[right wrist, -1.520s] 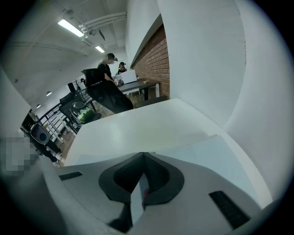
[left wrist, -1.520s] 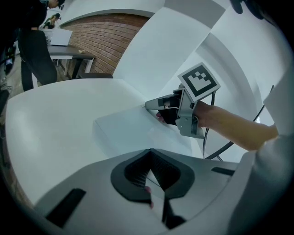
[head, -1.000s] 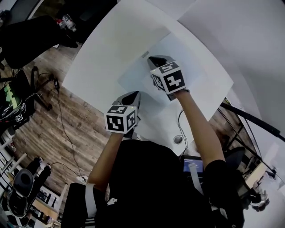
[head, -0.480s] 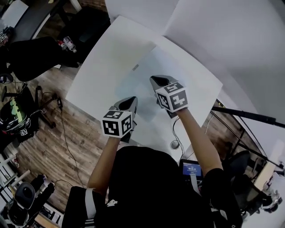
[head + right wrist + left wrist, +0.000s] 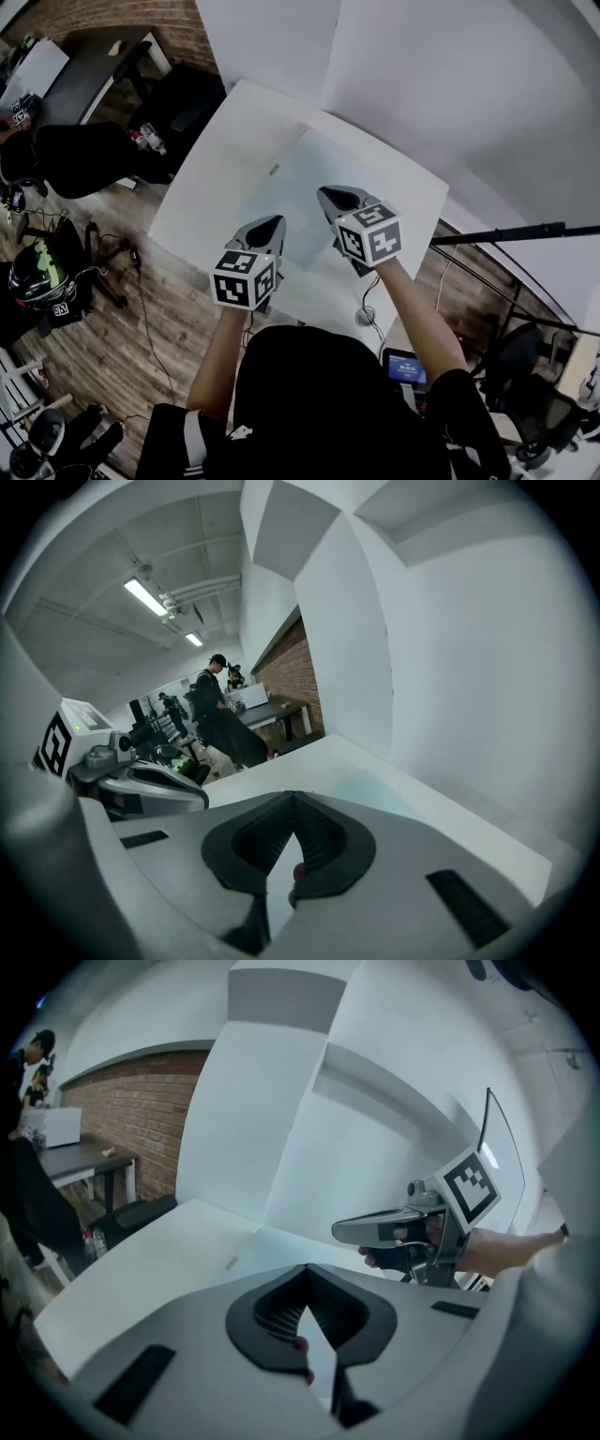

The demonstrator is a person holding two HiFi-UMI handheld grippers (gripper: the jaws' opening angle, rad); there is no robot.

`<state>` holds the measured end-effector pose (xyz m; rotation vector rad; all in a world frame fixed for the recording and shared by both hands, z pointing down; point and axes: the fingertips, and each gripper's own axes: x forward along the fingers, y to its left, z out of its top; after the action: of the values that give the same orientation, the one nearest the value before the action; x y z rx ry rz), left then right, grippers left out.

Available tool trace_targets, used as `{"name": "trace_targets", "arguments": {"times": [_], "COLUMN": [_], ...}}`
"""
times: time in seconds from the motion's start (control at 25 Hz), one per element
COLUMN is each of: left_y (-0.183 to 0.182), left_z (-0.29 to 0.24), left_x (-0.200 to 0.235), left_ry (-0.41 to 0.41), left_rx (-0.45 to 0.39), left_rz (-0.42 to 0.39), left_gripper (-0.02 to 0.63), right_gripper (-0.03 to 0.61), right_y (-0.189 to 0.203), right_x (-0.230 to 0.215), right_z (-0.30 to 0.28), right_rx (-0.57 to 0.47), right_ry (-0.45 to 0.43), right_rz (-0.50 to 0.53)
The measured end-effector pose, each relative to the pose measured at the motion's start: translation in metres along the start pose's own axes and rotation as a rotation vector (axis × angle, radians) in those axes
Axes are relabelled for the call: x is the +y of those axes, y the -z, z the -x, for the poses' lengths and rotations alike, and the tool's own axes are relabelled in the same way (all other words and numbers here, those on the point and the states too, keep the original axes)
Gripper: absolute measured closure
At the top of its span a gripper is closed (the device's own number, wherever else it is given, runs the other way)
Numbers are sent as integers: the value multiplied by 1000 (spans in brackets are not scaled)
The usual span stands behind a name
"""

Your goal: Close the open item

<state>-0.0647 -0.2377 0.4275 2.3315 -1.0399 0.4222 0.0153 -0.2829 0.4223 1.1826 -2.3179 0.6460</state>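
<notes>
No open item shows in any view. In the head view the white table (image 5: 225, 159) carries a pale blue sheet (image 5: 305, 173) and a small grey tag (image 5: 274, 170). My left gripper (image 5: 267, 225) hovers over the table's near edge, jaws shut with nothing between them. Just right of it and slightly farther in, my right gripper (image 5: 336, 197) is also shut and empty. The left gripper view shows its own closed tips (image 5: 305, 1269), the right gripper (image 5: 394, 1230) and the tag (image 5: 232, 1262). The right gripper view shows its closed tips (image 5: 295, 797) and the left gripper (image 5: 141, 780).
White backdrop panels (image 5: 422, 84) stand behind the table. A cable grommet (image 5: 365, 317) and a small lit screen (image 5: 405, 368) lie near the front right. A black boom pole (image 5: 506, 232) crosses at right. Black chairs (image 5: 84, 155) and a helmet (image 5: 37, 277) are on the wooden floor, left.
Both grippers have drawn back toward the table's near edge and closer together. The head view has pulled away, showing more of the backdrop and floor.
</notes>
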Motion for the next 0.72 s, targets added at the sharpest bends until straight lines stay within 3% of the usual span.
{"name": "trace_targets", "arguments": {"times": [0.28,0.72], "left_y": [-46,-117], "left_z": [20,64], "left_x": [-38,-86], "left_ry": [16,33], "left_rx": [-107,-273], "left_rz": [-84,-129], "left_gripper": [604,603], "right_gripper": [540,540], "right_y": [-33,-97], "right_x": [12,28], "right_z": [53,131], "right_rx": [-131,-364], "right_ry": [13,9], "right_rz": [24,17]}}
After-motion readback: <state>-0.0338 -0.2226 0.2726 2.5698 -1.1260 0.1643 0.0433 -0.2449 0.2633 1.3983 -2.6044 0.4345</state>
